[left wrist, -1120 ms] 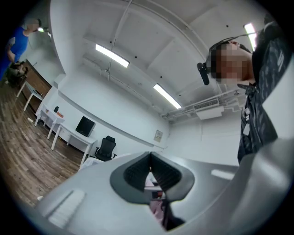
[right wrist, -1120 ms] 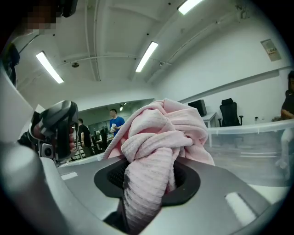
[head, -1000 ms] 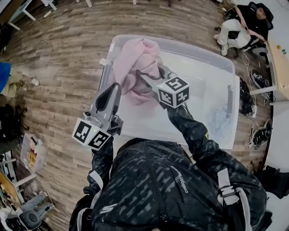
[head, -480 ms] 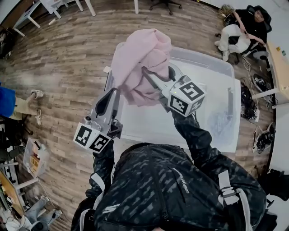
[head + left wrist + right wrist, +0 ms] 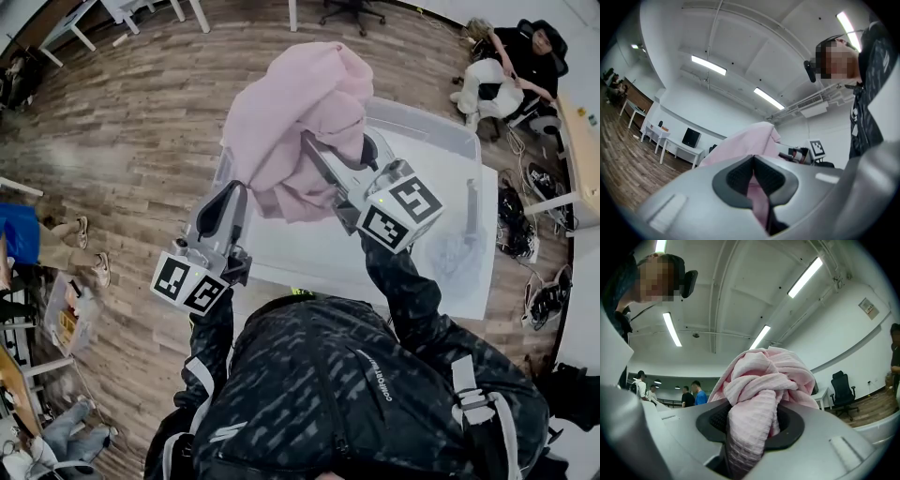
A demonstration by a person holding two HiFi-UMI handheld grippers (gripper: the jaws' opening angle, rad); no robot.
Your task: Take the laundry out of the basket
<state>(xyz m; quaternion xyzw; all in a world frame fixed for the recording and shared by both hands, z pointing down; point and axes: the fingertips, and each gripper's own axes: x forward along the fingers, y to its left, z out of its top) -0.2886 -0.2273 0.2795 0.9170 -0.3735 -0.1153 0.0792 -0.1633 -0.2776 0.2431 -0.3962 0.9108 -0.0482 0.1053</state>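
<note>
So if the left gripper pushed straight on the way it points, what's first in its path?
The cloth: the left gripper is shut on a strip of it, and the bundle sits directly ahead. The right gripper seems to lie just beyond, though depth is unclear.

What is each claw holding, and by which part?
Both hold the pink cloth: the left claw pinches a thin fold of it, the right claw clamps a thick bunched wad.

Left claw [image 5: 234,194] and right claw [image 5: 315,152] clamp laundry [image 5: 291,98], raised.
</note>
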